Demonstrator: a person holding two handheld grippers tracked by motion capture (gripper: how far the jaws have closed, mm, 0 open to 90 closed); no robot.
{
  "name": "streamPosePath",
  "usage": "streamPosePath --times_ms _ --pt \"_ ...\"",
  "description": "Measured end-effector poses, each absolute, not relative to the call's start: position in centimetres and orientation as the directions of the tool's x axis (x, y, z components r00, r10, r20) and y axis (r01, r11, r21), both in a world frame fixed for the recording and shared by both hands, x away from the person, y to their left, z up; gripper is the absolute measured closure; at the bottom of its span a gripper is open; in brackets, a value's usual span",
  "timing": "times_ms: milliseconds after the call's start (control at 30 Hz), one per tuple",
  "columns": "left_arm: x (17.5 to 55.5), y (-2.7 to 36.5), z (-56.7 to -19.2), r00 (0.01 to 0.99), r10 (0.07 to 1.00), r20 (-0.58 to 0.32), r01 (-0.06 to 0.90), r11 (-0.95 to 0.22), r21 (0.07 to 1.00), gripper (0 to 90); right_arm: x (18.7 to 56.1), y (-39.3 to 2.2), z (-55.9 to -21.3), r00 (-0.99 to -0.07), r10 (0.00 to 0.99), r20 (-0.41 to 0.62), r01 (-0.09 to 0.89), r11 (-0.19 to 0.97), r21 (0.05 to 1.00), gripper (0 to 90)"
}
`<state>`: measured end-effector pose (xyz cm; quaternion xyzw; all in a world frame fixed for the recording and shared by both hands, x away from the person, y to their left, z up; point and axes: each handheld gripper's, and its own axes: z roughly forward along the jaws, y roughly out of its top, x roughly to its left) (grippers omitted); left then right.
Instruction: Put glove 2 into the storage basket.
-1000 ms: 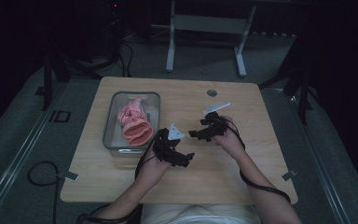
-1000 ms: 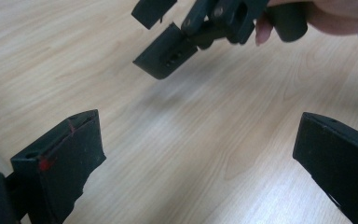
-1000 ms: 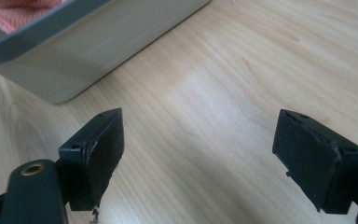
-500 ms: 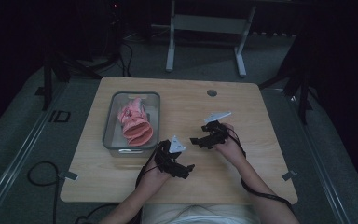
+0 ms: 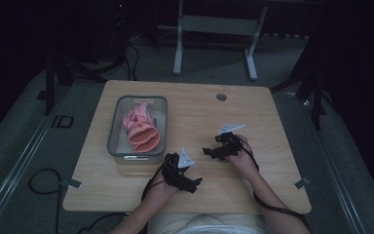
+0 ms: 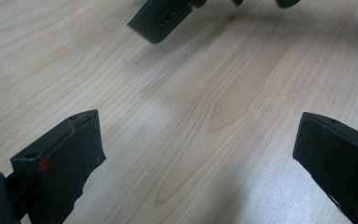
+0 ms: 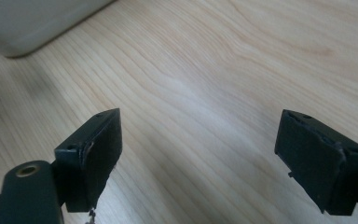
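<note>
— Status, then?
— Both have drawn back toward the table's [image 5: 126, 195] near edge. Left tool [image 6: 198, 163] spread, empty; right tool [image 7: 198, 158] likewise.
— And the goods?
— Pink fabric bundle [image 5: 140, 127] lies inside the clear rectangular plastic bin [image 5: 113, 127], left side. Placement looks complete.

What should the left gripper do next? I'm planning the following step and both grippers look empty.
Probably carry the left gripper toward the clear bin holding the pink glove. Both it and the right gripper hover open over bare table, holding nothing, and the bin lies nearer the left one.
</note>
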<state>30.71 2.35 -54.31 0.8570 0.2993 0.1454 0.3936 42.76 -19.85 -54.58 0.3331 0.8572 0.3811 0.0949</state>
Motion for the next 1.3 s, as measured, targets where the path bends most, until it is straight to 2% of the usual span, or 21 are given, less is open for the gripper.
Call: streamPosePath --times_ms 333,633,1300 --pt "30.4 2.3 -55.0 0.775 0.631 0.020 0.401 -0.516 0.757 1.2 42.3 -21.7 -55.1 -0.759 0.649 0.052 0.478 0.501 0.721 14.1" --pt "30.5 2.5 -55.3 0.783 0.622 0.006 0.405 -0.518 0.753 1.2 41.9 -23.4 -55.6 -0.725 0.688 0.039 0.483 0.467 0.741 14.1" --pt "29.9 2.8 -55.7 0.768 0.640 0.017 0.413 -0.515 0.751 1.2 41.3 -26.6 -56.0 -0.671 0.740 0.050 0.513 0.415 0.751 14.1"
